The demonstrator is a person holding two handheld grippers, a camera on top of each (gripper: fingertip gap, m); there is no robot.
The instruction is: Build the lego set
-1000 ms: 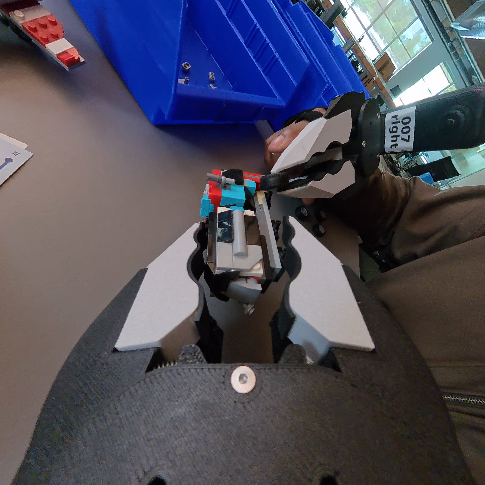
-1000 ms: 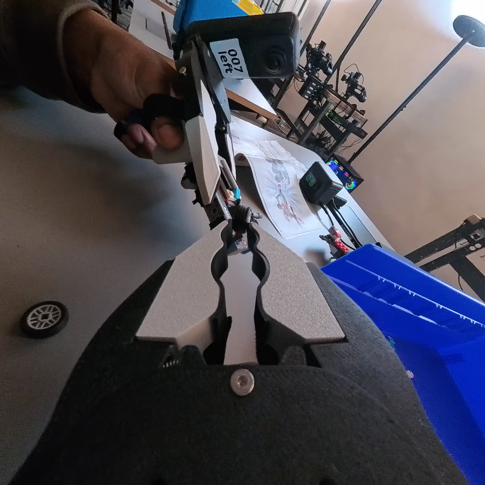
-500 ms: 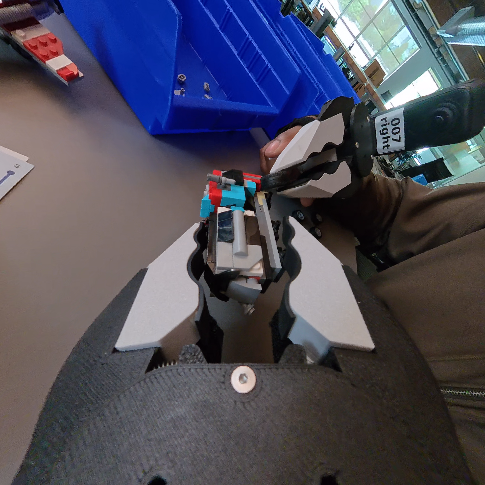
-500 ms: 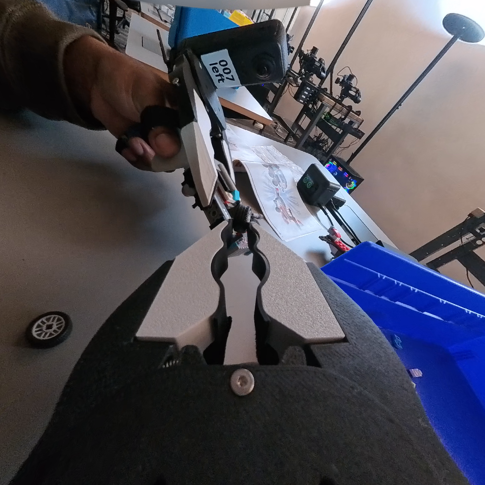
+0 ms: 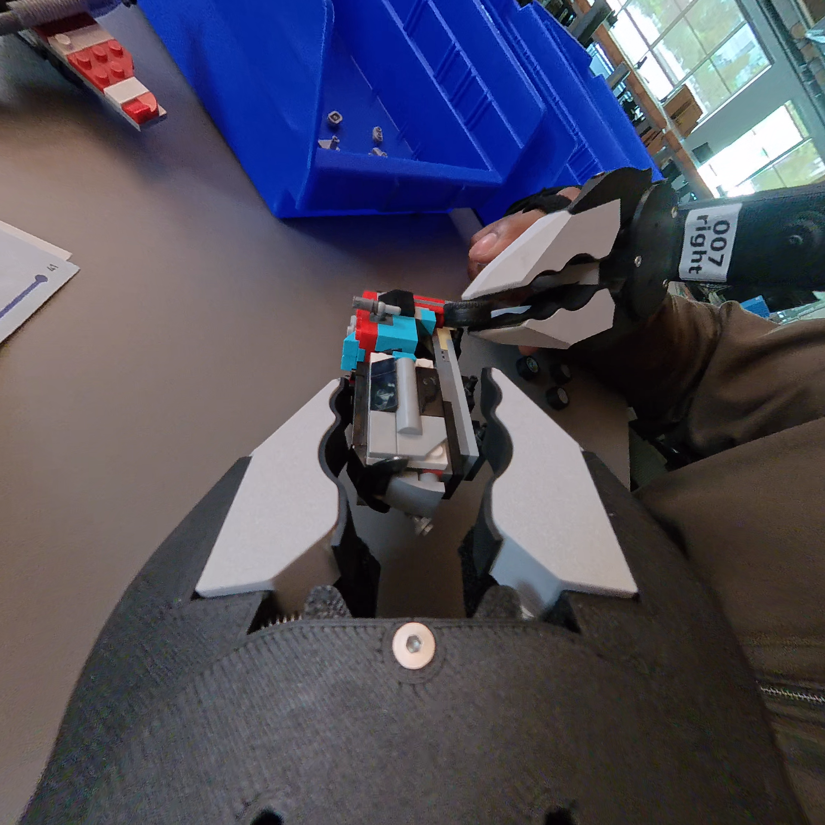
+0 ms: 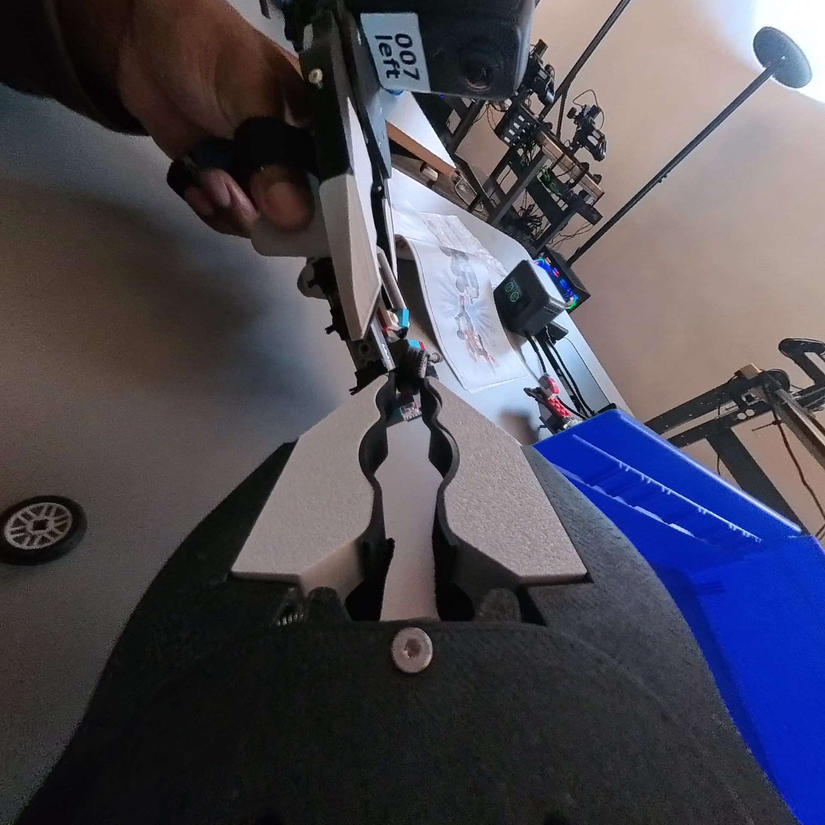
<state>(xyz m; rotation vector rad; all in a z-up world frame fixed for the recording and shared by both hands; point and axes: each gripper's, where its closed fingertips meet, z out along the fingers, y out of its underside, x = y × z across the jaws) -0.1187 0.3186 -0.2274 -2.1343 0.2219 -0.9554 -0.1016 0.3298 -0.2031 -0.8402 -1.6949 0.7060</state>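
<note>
My left gripper (image 5: 413, 402) is shut on a small brick-built model (image 5: 408, 402) of grey, black, red and turquoise bricks, held above the grey table (image 5: 156, 357). My right gripper (image 6: 408, 384) is shut on a black wheel (image 6: 413, 364) and holds it against the far red and turquoise end of the model. In the left wrist view the right gripper (image 5: 473, 314) comes in from the right with the black wheel (image 5: 466, 308) at its tips. In the right wrist view the left gripper (image 6: 352, 268) hangs from above in a person's hand.
Blue bins (image 5: 379, 111) stand behind, one with small grey parts. A red and grey brick assembly (image 5: 107, 76) lies at top left, paper (image 5: 27, 281) at left. Loose black wheels (image 5: 544, 379) lie under the right gripper; one spoked wheel (image 6: 38, 527) lies left. A booklet (image 6: 468, 321) and black device (image 6: 527, 299) lie beyond. The tips of both grippers are at nearly the same place.
Both grips are unchanged. The right gripper has tilted and shifted slightly while the wheel stays at the model's end. The left gripper appears closer and higher in the right wrist view.
</note>
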